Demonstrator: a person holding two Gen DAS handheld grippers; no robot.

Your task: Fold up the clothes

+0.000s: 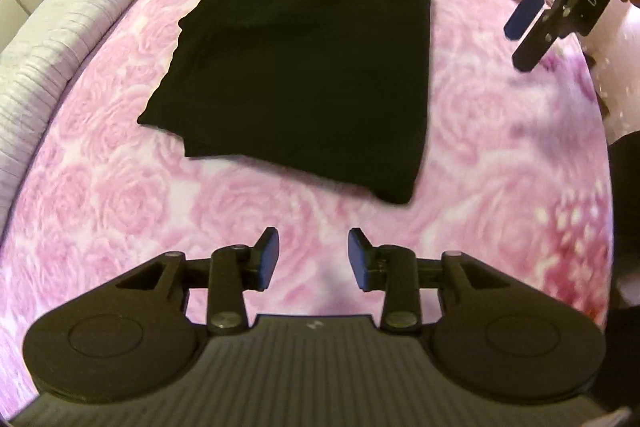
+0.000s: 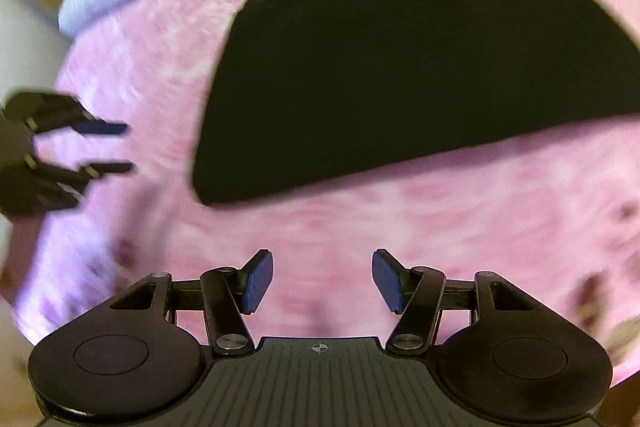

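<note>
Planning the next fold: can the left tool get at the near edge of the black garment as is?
Probably yes. The left tool is open and empty, the black garment lies flat just ahead on the pink bedspread, and the right tool is off to the side.

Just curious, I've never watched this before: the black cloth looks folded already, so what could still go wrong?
Two things, possibly. The black cloth has uneven, stepped layers along one edge, so another fold might come out crooked. Both the left hand-held gripper and the right hand-held gripper are open and empty above the pink bedspread; a careless pinch could catch the bedspread along with the cloth.
</note>
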